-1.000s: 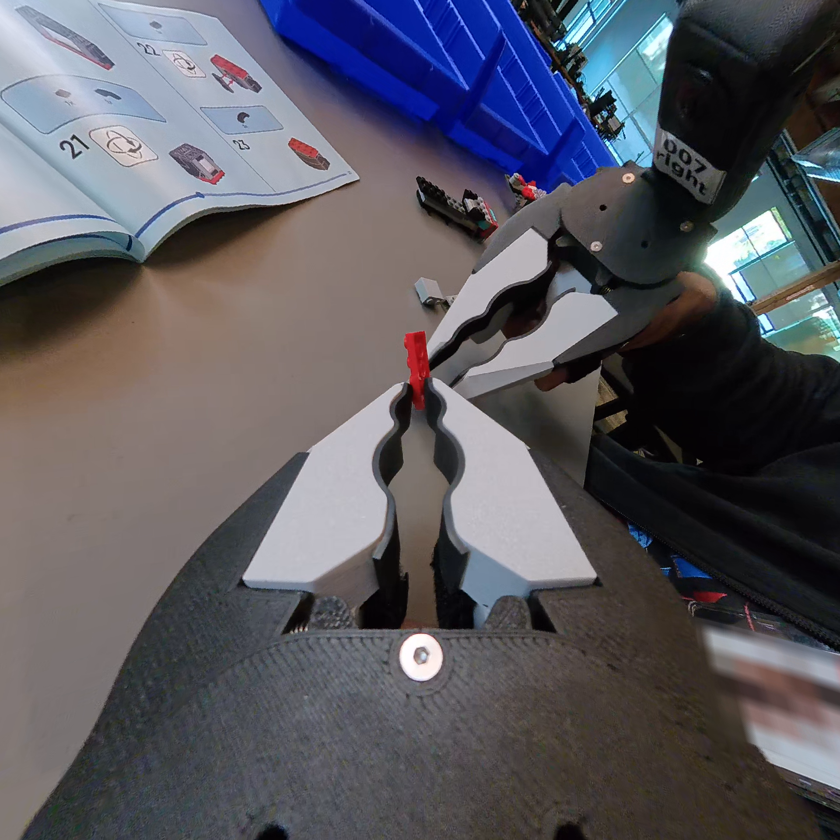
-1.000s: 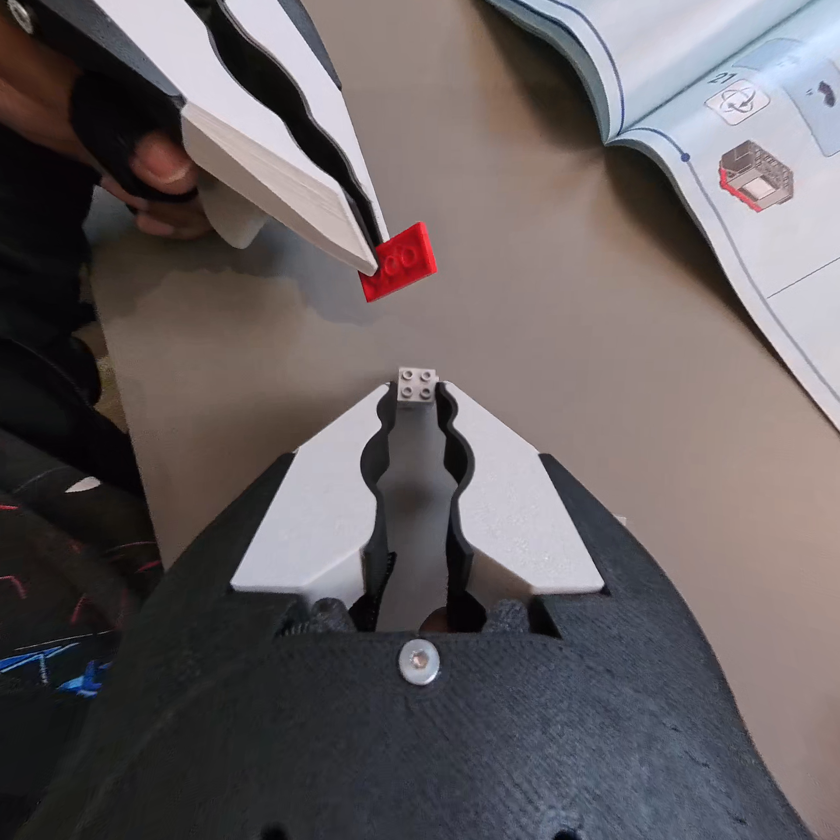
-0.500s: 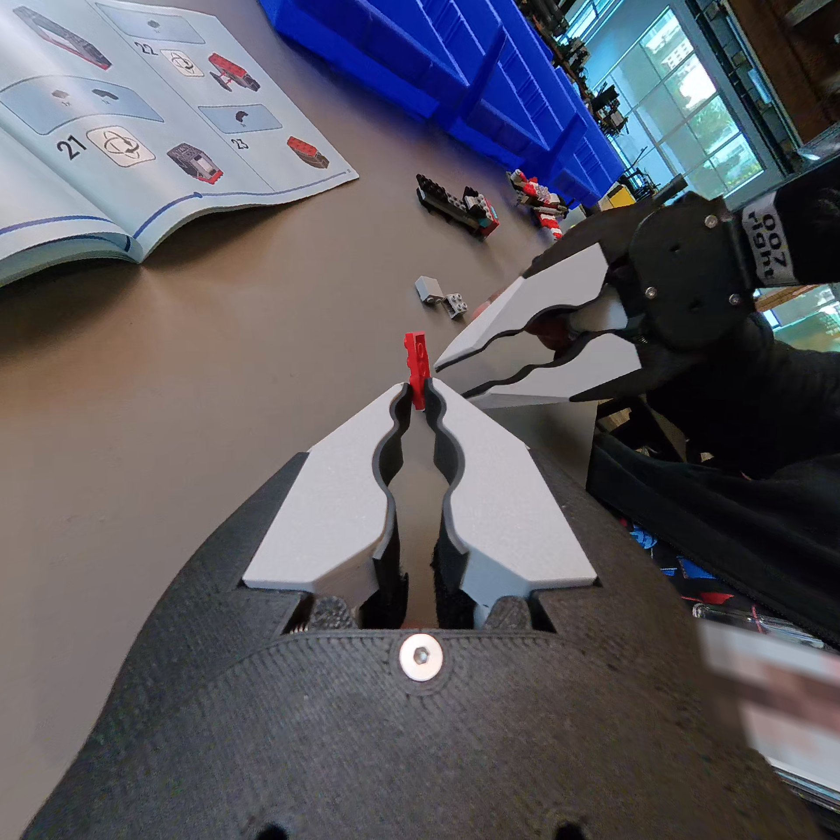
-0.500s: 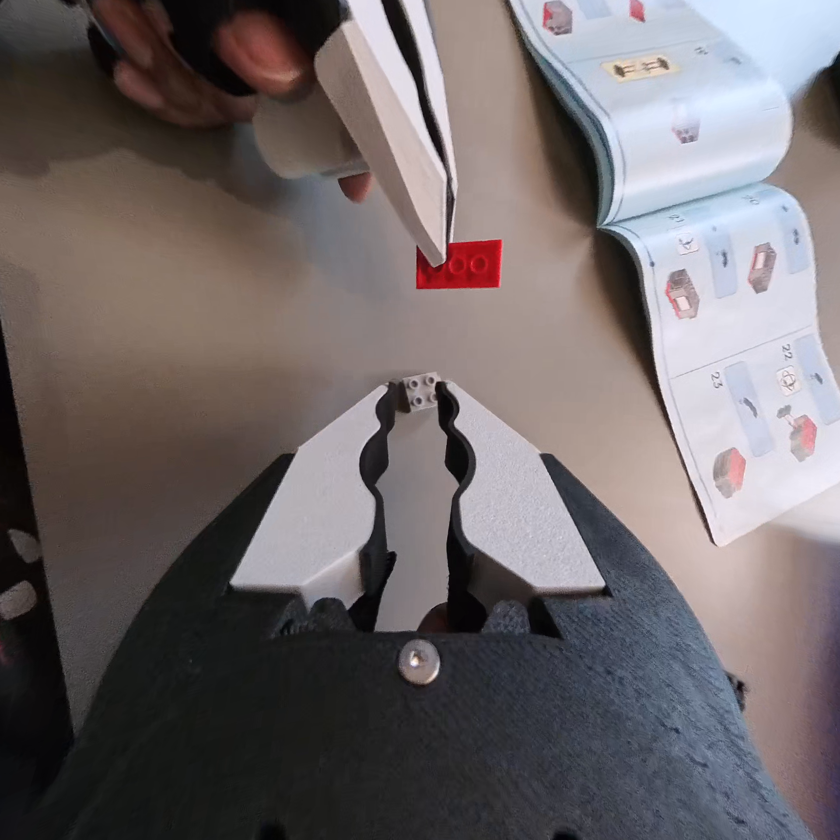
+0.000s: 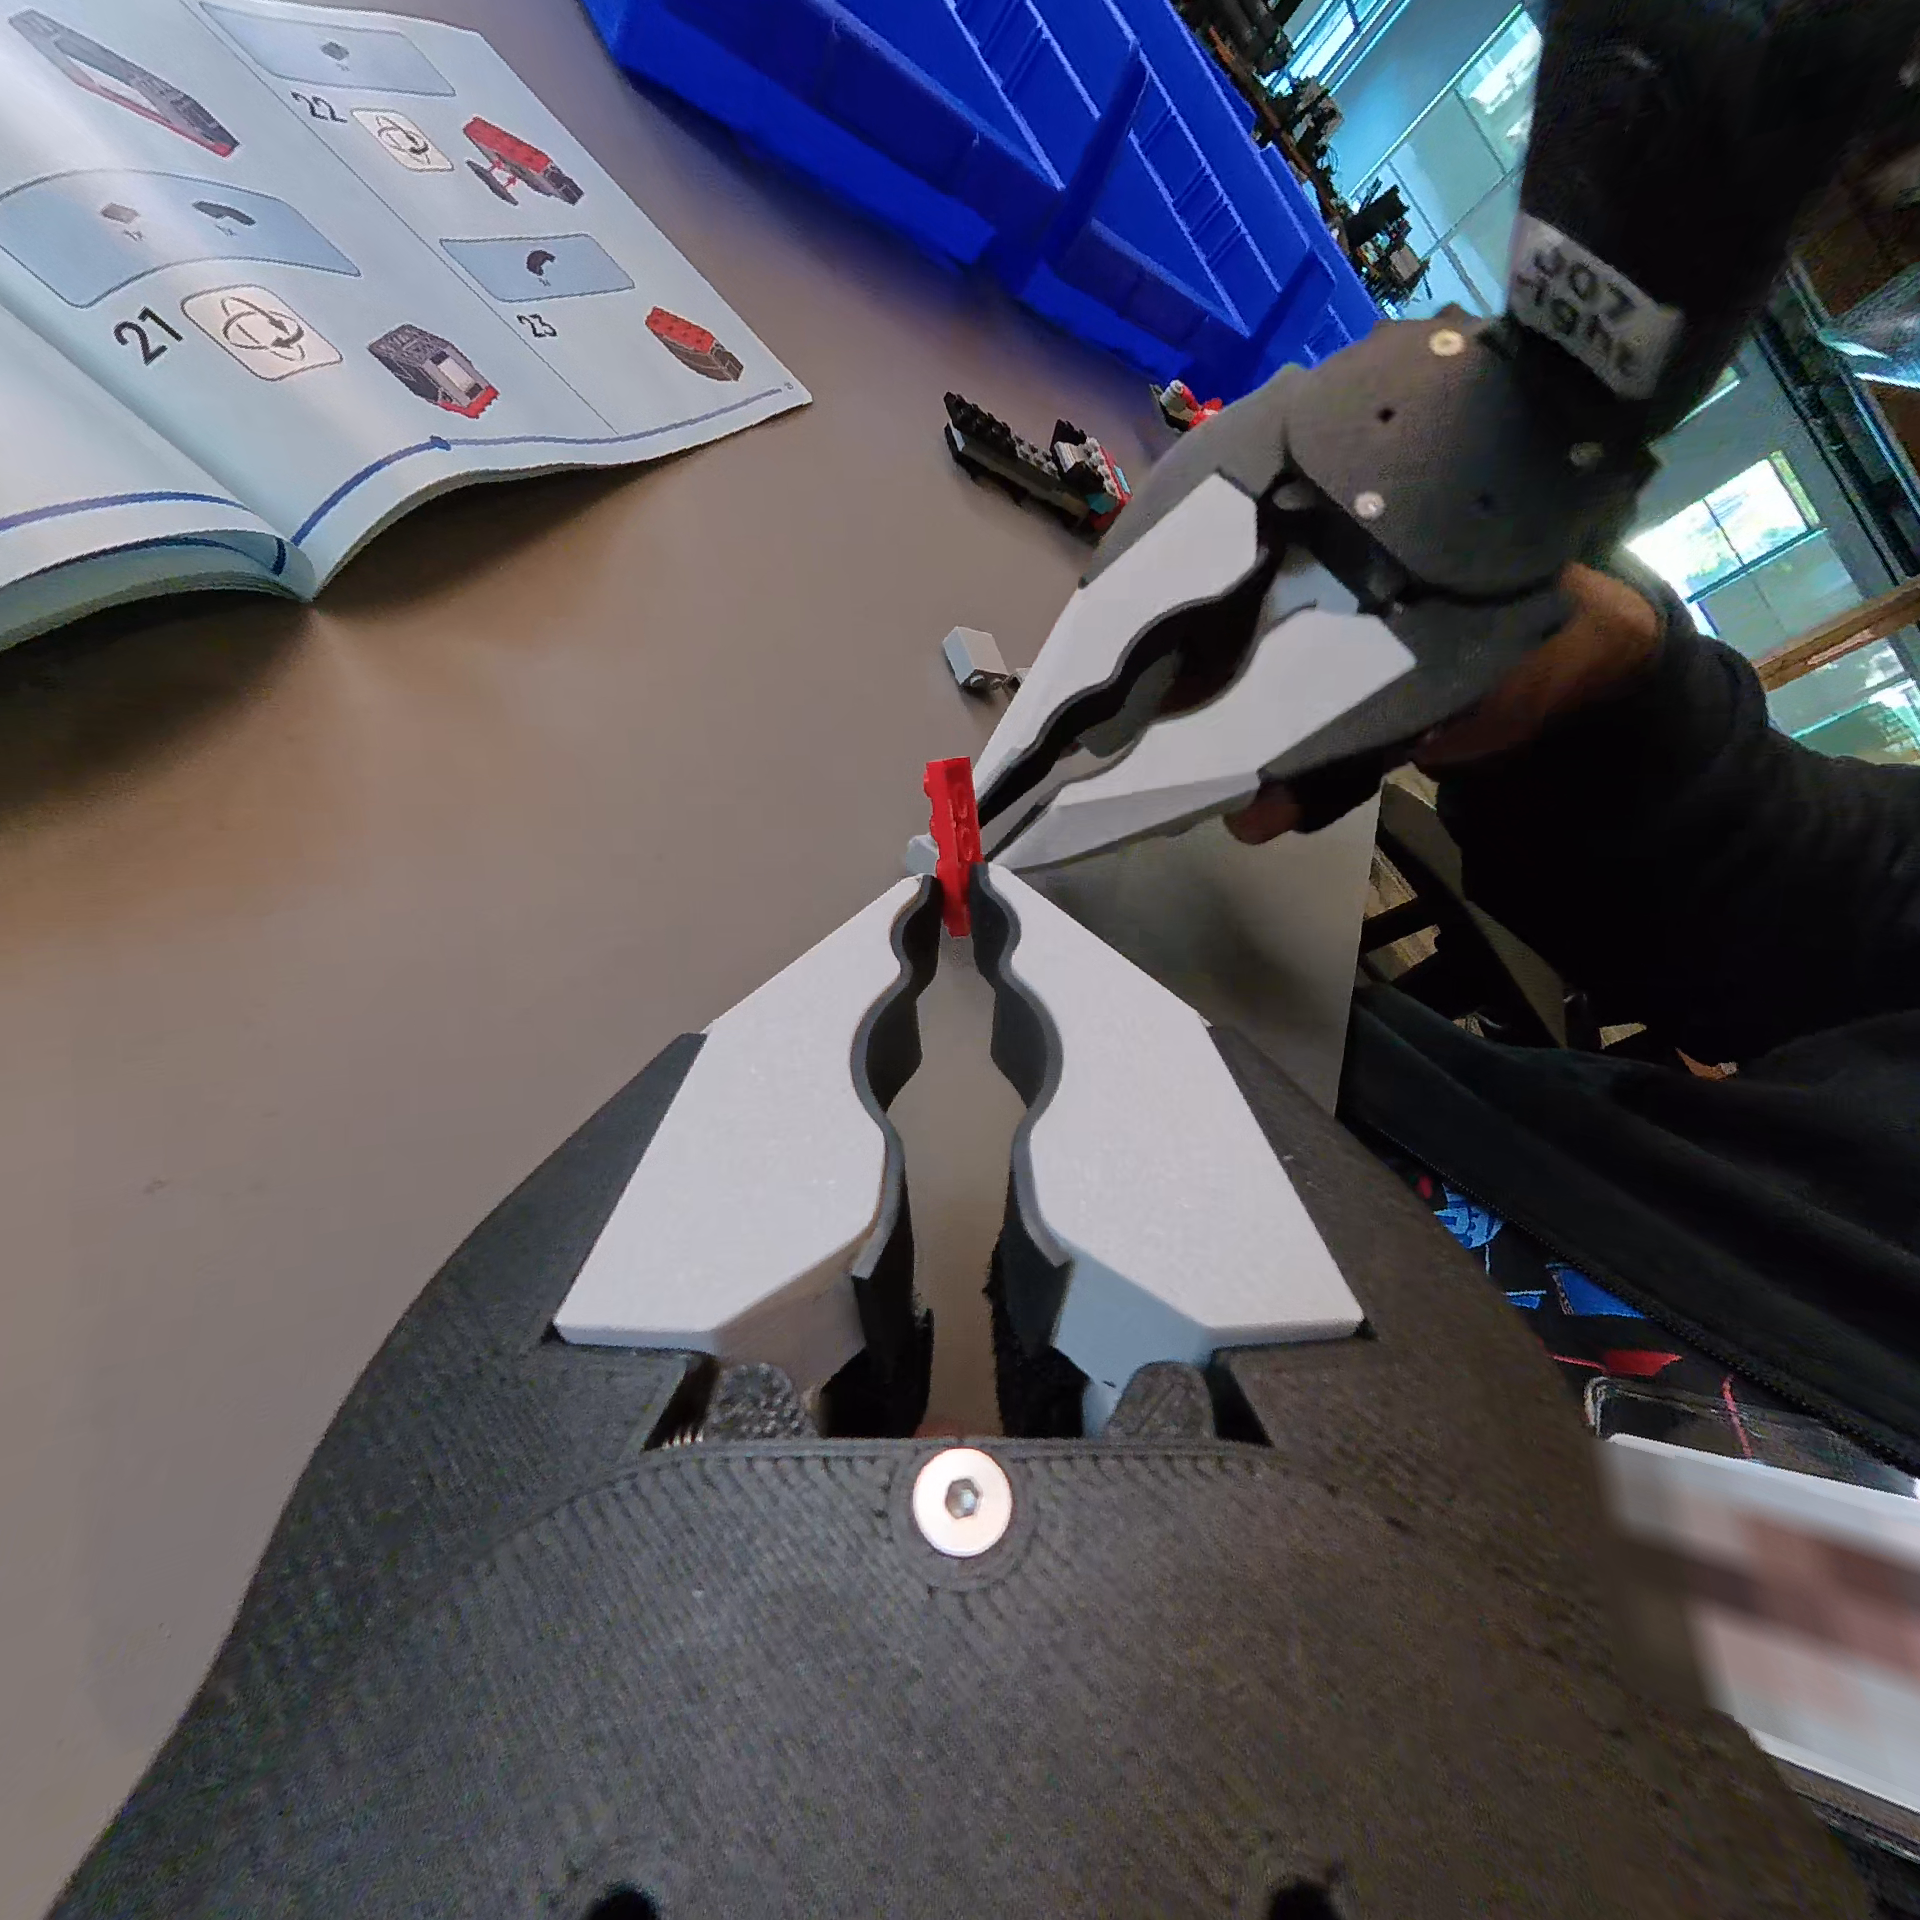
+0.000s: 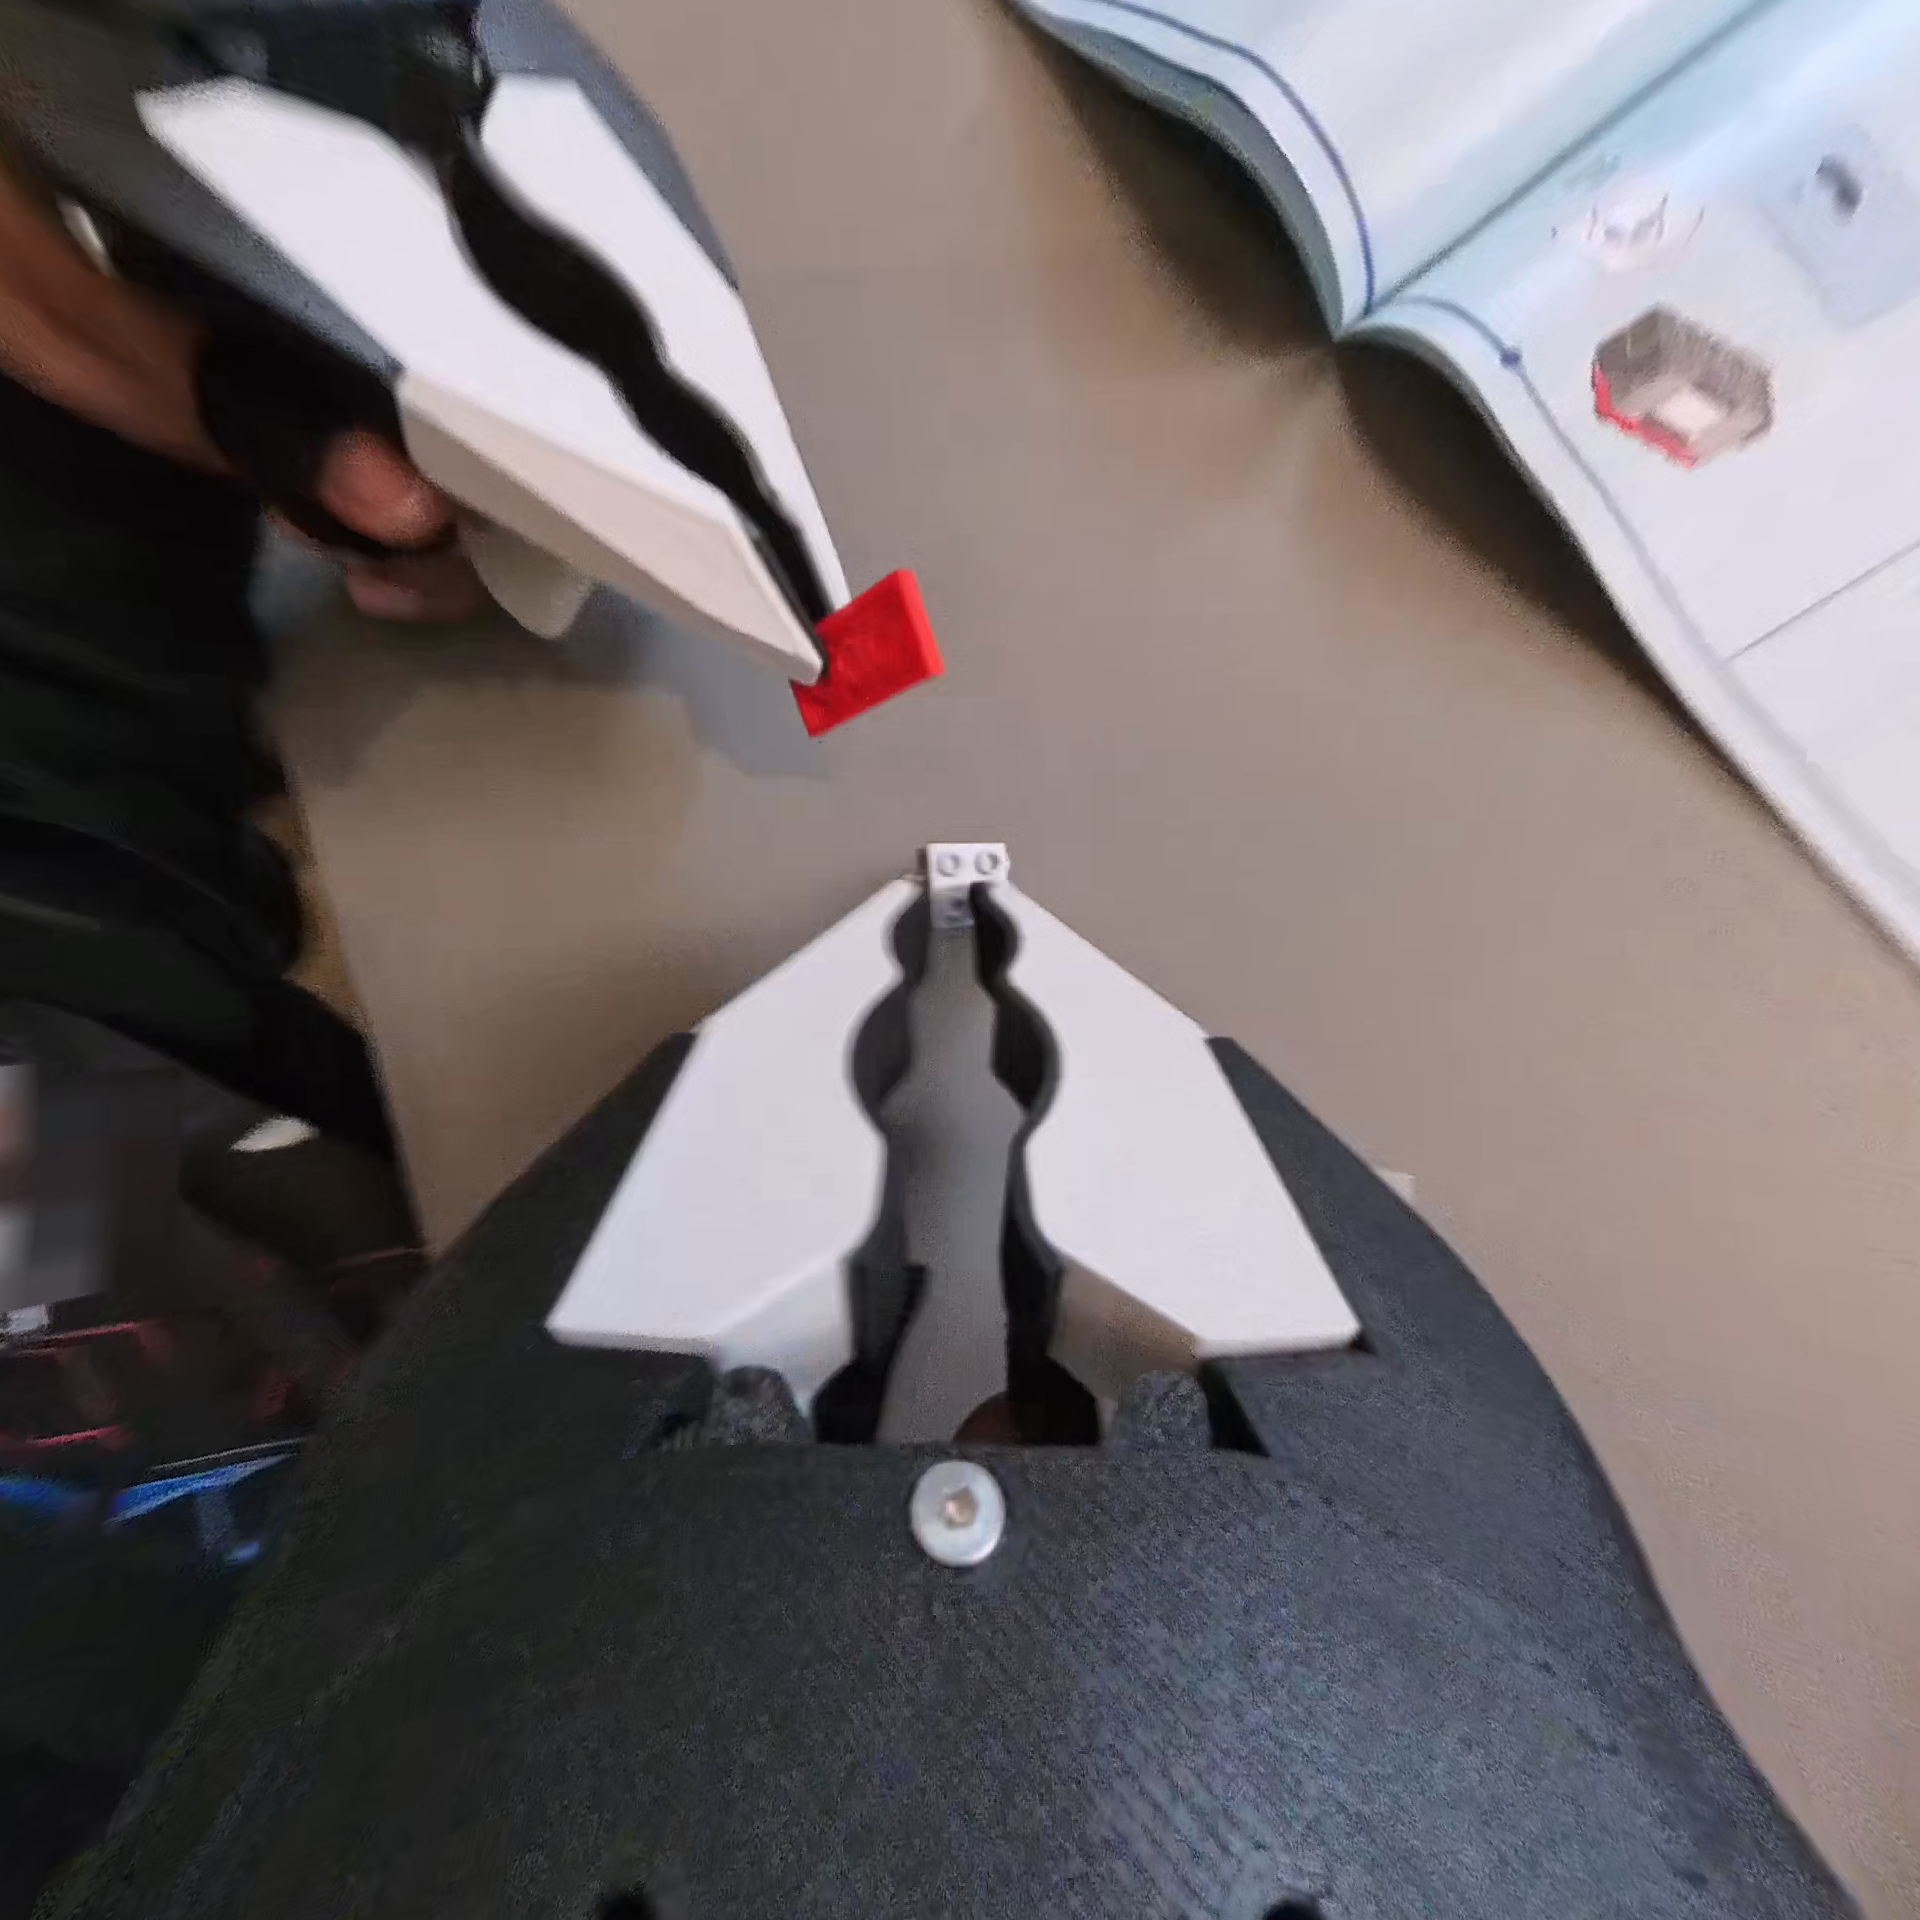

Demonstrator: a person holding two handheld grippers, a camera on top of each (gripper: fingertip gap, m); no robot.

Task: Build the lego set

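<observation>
My left gripper [image 5: 951, 902] is shut on a small red plate [image 5: 954, 840], held on edge above the brown table [image 5: 436, 831]. It shows in the right wrist view [image 6: 821, 655] at upper left with the red plate [image 6: 871, 649] sticking out of its tips. My right gripper [image 6: 966, 896] is shut on a small grey brick [image 6: 967, 868] with studs. In the left wrist view the right gripper [image 5: 987, 826] comes in from the upper right, its tips right beside the red plate. The grey brick [image 5: 923, 854] just peeks out behind the plate.
An open instruction booklet [image 5: 260, 291] lies at the far left; it also shows in the right wrist view [image 6: 1662, 343]. A black and red partial build [image 5: 1039, 457] and loose grey pieces [image 5: 977, 660] lie farther back. Blue bins [image 5: 987, 156] line the far edge. The table edge [image 5: 1351, 883] is at right.
The right gripper has swung back in toward the left gripper, so the grey brick now sits right by the red plate. The left gripper kept its hold and barely moved.
</observation>
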